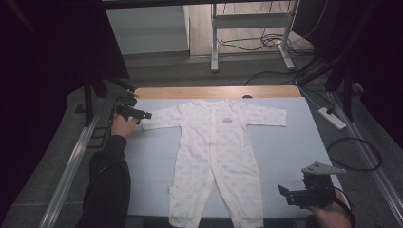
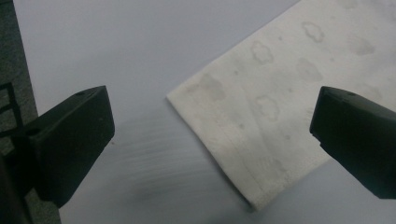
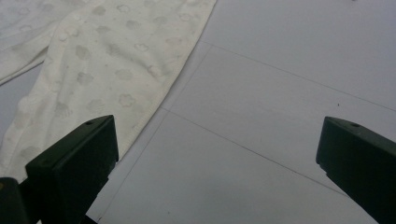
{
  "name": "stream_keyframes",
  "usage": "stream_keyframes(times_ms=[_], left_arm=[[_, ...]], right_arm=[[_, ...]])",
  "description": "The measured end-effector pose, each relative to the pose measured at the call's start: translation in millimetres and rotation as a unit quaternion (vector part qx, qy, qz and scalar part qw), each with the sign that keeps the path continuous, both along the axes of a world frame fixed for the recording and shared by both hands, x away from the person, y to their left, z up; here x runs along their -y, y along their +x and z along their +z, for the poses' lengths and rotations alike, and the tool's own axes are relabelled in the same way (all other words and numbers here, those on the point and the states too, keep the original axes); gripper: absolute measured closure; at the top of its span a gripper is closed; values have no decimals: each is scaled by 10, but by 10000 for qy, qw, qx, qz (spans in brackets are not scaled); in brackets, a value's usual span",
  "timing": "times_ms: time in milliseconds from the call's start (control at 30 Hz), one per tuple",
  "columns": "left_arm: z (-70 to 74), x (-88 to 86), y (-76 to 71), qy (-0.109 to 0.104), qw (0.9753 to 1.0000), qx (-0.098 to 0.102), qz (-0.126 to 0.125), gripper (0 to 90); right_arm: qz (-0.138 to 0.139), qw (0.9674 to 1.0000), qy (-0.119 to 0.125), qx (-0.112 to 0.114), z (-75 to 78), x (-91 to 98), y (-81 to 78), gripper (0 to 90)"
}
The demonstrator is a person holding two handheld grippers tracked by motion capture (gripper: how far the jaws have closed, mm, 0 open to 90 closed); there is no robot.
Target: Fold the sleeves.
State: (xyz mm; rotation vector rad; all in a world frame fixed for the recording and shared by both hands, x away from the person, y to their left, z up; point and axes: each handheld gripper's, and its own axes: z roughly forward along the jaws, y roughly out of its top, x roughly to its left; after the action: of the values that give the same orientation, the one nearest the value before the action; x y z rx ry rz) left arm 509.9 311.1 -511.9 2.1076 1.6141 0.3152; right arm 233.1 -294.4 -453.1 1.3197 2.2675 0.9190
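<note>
We see a pale blue worktop [image 1: 285,142] with a strip of brown wood [image 1: 216,91] along its far edge. Thin lines cross the blue top [image 3: 261,107]. Past it is a grey floor [image 1: 190,66] with black cables [image 1: 266,42] lying on it. A white metal frame [image 1: 215,42] stands there. A white power strip [image 1: 331,118] lies to the right.

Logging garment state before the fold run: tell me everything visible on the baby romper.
The baby romper is white or cream, a soft knit by the look, printed with faint cloud shapes. It lies flat, front up, on the pale blue table cover, sleeves spread sideways, legs apart toward the near edge, a small motif on the chest. The left gripper sits at one sleeve's cuff, jaws open on either side of the cuff's hemmed end, not closed on it. The right gripper is open, beside one leg, not touching.
</note>
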Motion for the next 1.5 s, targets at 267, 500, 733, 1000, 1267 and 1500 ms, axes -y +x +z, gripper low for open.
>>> stream_keyframes(times_ms=[267, 500, 733, 1000, 1267, 1500], left_arm=[[-111, -19, -1, 86, 9998, -153, 90, 0], [-240, -21, -5, 272, 9988, -364, 171, 0], [-254, -16, -15, 242, 9988, -354, 230, 0], [-197, 28, -88, 199, 9994, -273, 80, 165], [-127, 123, -148, 71, 9996, -289, -28, 599], [-134, 145, -163, -276, 9991, -335, -29, 859]], right_arm=[[5, 10000, 0, -6, -2, -1, 2, 0], [10, 10000, -2, -10, -2, -3, 2, 0], [14, 10000, -23, -19, -3, -5, 3, 0], [0, 10000, -59, -3, -3, -12, 1, 0], [24, 10000, -87, 6, -4, -20, 4, 0], [33, 9999, -119, 9, -4, -28, 1, 4]])
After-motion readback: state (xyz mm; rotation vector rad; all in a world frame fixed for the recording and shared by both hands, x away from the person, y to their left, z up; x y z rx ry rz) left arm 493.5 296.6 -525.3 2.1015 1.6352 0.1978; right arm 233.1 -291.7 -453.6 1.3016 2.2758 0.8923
